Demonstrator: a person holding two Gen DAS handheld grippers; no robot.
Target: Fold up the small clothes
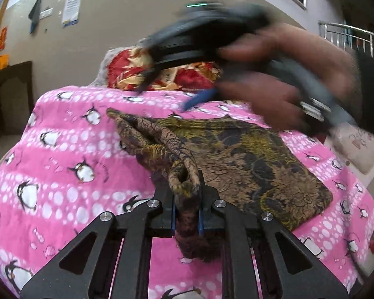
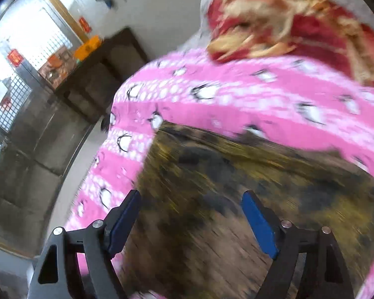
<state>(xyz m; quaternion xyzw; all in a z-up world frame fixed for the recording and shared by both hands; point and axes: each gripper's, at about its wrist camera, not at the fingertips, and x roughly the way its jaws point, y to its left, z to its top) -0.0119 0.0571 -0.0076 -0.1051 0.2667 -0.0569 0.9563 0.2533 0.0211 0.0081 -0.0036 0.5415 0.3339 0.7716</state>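
A brown and gold patterned cloth (image 1: 251, 164) lies on a pink penguin-print blanket (image 1: 69, 149). My left gripper (image 1: 187, 211) is shut on a bunched edge of the cloth and lifts it off the blanket. My right gripper (image 1: 162, 94), blurred and held in a hand, hovers open above the far side of the cloth. In the right wrist view the right gripper (image 2: 190, 221) is open and empty, its blue pads (image 2: 259, 226) spread over the blurred cloth (image 2: 236, 199); the pink blanket (image 2: 212, 99) lies beyond.
A red and gold bundle of fabric (image 1: 172, 74) sits at the far edge of the blanket, also in the right wrist view (image 2: 299, 25). A dark wooden cabinet (image 2: 92, 74) stands to the left. A white patterned cushion (image 1: 361, 144) lies at the right.
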